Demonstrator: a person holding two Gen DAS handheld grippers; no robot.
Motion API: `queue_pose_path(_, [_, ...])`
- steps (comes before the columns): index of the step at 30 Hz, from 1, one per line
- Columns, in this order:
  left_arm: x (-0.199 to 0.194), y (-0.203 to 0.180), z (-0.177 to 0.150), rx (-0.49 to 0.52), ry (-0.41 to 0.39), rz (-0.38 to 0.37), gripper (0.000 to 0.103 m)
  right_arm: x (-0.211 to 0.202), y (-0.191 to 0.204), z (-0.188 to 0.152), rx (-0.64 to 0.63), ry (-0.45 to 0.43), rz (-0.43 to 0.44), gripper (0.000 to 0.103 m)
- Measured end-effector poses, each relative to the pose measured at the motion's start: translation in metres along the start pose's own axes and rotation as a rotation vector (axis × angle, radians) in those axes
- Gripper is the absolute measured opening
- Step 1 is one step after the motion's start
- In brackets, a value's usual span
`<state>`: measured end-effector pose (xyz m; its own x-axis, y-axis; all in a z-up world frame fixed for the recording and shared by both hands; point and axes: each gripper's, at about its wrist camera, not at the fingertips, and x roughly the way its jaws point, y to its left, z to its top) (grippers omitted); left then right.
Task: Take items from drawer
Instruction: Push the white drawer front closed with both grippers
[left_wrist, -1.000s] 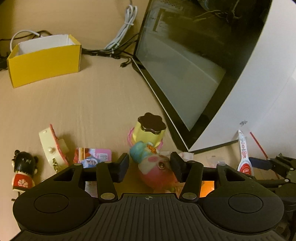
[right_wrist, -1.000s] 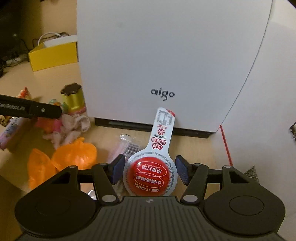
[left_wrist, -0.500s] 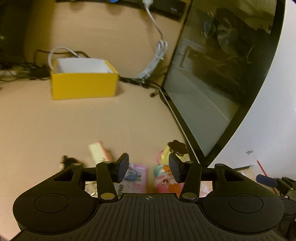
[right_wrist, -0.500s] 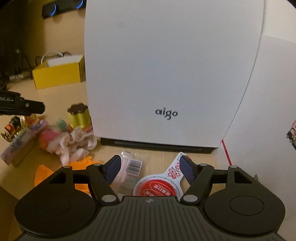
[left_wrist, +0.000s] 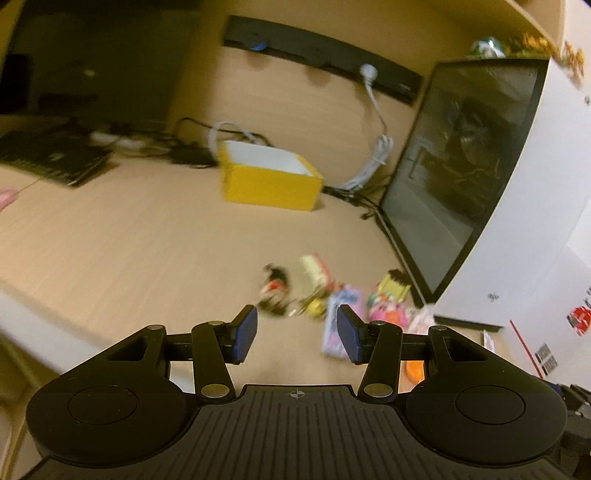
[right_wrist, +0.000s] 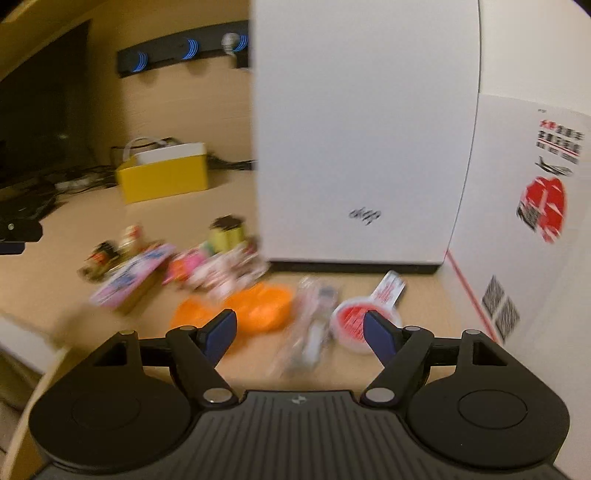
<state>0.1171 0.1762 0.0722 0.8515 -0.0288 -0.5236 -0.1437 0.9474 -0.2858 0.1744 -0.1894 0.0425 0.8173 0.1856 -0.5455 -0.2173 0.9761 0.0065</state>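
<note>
Small items lie in a blurred cluster on the tan desk beside the white computer case (right_wrist: 362, 129). In the right wrist view I see a red round snack cup (right_wrist: 351, 323), a clear wrapped packet (right_wrist: 314, 321), an orange bag (right_wrist: 255, 308), a pink packet (right_wrist: 129, 277) and a yellow pudding toy (right_wrist: 225, 232). My right gripper (right_wrist: 301, 332) is open and empty, held back above them. In the left wrist view the pink packet (left_wrist: 338, 321), a small doll (left_wrist: 275, 288) and the pudding toy (left_wrist: 395, 286) lie ahead of my open, empty left gripper (left_wrist: 297, 334). No drawer is in view.
A yellow open box (left_wrist: 267, 181) stands at the back of the desk with cables (left_wrist: 373, 162) behind it. A dark keyboard-like object (left_wrist: 48, 158) lies far left. The case's dark glass side (left_wrist: 458, 177) fills the right. A white carton (right_wrist: 532, 221) stands right of the case.
Both grippers have pulled back and up from the items. The right one left the red cup on the desk; the left one left the pink toy. Both views are now motion-blurred.
</note>
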Motion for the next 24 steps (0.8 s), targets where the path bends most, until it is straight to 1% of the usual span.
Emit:
queue_pose_path(5, [-0.076,0.025,-0.048,-0.003,0.027,0.037,0.052,-0.063,0.049,-0.033,-0.087,-0.005,0.031,0.077])
queue_pose_path(8, [-0.12,0.031,-0.087,0.004,0.053,0.009,0.052,-0.103,0.075,-0.058,-0.104,0.007,0.067,0.08])
queue_pose_path(10, [-0.139,0.03,-0.114,0.017,0.077,-0.014,0.052,-0.129,0.088,-0.077,-0.122,-0.011,0.095,0.085])
queue_pose_path(11, [-0.147,0.027,-0.129,0.023,0.094,-0.032,0.052,-0.142,0.093,-0.089,-0.133,-0.019,0.096,0.086])
queue_pose_path(13, [-0.158,0.021,-0.156,0.044,0.127,-0.063,0.052,-0.161,0.099,-0.113,-0.154,-0.007,0.095,0.087])
queue_pose_path(16, [-0.167,0.012,-0.19,0.071,0.193,-0.1,0.052,-0.174,0.101,-0.144,-0.179,0.069,0.089,0.087])
queue_pose_path(18, [-0.167,0.007,-0.207,0.093,0.228,-0.123,0.052,-0.177,0.098,-0.164,-0.184,0.119,0.067,0.087])
queue_pose_path(22, [-0.152,-0.004,-0.23,0.154,0.247,-0.132,0.052,-0.165,0.086,-0.189,-0.158,0.191,-0.016,0.087])
queue_pose_path(24, [-0.144,-0.008,-0.236,0.163,0.23,-0.143,0.052,-0.155,0.078,-0.196,-0.131,0.21,-0.075,0.087])
